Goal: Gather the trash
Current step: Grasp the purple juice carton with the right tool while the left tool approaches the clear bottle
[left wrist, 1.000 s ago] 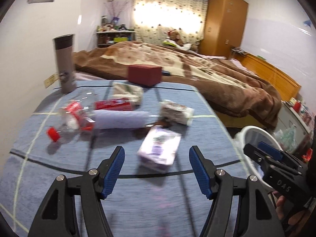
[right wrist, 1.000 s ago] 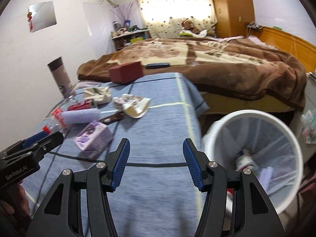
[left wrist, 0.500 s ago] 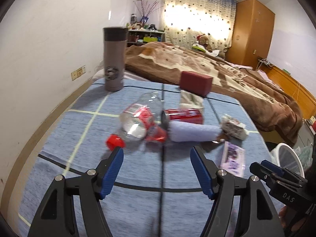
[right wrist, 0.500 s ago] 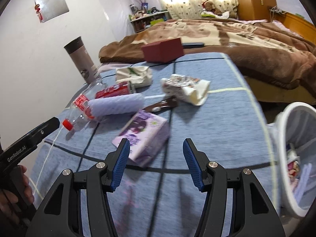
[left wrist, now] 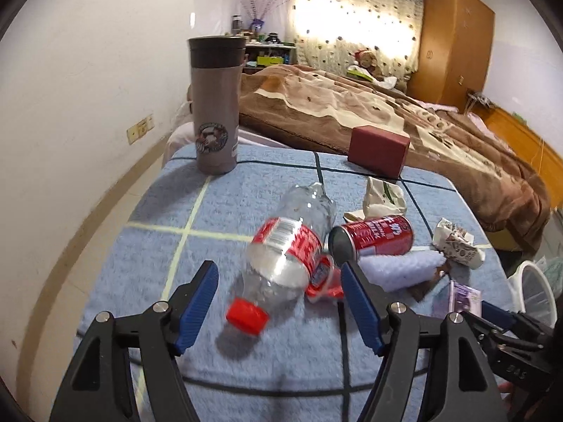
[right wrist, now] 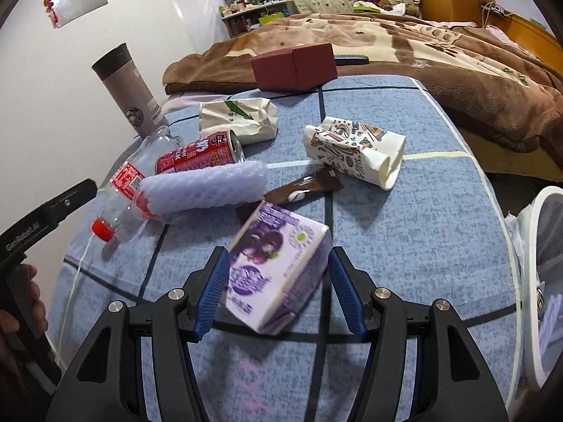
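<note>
Your left tool [left wrist: 278, 302] is open and holds nothing, with the clear plastic bottle [left wrist: 285, 256] lying between its tips, red cap [left wrist: 246, 314] toward you. A red can [left wrist: 373, 237] touches the bottle's far side, and a lilac foam sleeve [left wrist: 401, 267] lies against the can. Your right tool [right wrist: 276, 293] is opening around the purple carton [right wrist: 278, 263], pads not pressing. The white bin [right wrist: 527, 281] stands just beside the worktop [right wrist: 422, 218].

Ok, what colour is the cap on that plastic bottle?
Red; the cap of the plastic bottle shows best in the left wrist view.
</note>
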`<state>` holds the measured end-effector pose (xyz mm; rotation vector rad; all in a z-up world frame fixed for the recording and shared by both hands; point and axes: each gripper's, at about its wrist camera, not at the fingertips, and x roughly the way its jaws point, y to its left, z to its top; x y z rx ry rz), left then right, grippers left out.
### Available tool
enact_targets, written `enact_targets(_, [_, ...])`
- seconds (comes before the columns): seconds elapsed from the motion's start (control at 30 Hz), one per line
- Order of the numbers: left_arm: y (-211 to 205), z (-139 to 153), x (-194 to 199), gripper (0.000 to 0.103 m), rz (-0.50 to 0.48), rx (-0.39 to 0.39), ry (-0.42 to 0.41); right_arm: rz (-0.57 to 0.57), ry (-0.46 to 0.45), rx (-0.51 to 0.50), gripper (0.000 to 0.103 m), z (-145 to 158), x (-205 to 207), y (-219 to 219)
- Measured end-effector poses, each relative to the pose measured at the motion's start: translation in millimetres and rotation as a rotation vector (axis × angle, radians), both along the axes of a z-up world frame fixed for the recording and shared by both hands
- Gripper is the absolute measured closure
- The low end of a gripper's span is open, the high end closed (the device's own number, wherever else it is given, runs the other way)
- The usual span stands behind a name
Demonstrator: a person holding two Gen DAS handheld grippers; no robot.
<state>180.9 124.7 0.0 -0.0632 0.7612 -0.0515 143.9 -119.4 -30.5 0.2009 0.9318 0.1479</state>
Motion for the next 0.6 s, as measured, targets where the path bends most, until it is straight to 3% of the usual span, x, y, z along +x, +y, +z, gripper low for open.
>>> enact_targets(0.1, [2, -4, 12, 0.029, -0.019, -0.027, 0.032, -0.011, 0.004, -0.008, 0.041, 1, 4, 3])
enact_targets(0.3, [-3, -10, 31, 0.029, -0.052, -0.006, 0.062, -0.029, 0.024, -0.018, 0.034, -3, 11, 11])
enact_targets(0.6, [-13, -23, 60, 0.029, -0.075, 0.046, 0.122, -0.013, 0.048, -0.114, 0.033, -9, 15, 21])
